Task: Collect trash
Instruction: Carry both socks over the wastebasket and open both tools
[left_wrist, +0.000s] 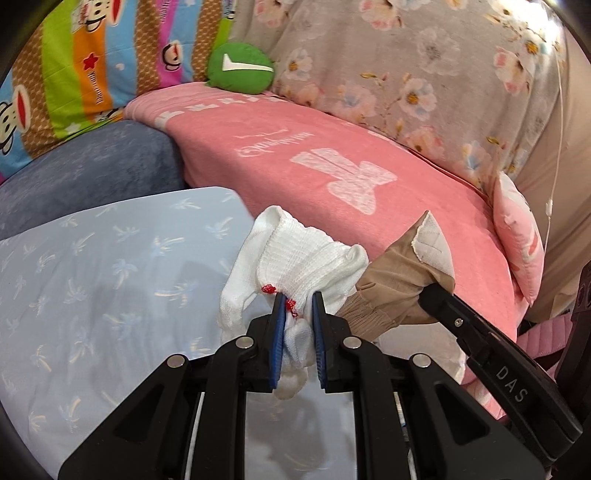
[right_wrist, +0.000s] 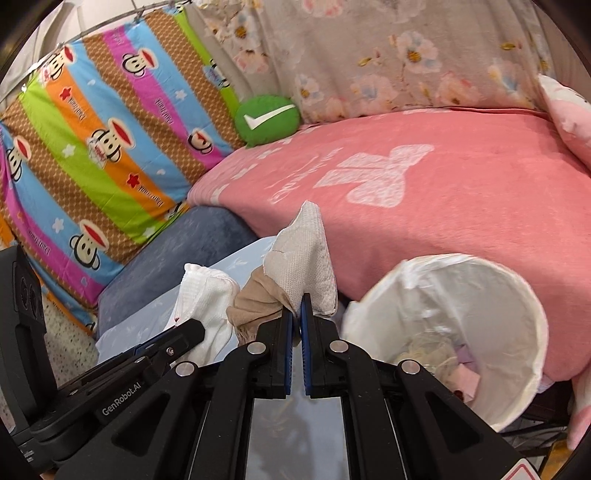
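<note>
My left gripper (left_wrist: 298, 306) clamps the white sock (left_wrist: 295, 254), my right gripper (right_wrist: 297, 314) clamps the beige sock (right_wrist: 299, 254), both left of the bin (right_wrist: 524, 306). Thin fabric may slip out early.

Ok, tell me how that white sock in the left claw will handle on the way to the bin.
Probably floppy: the white sock bunches and droops around the left claw. Likely light, since a small pinch holds it. The ribbed knit looks unlikely to slip.
</note>
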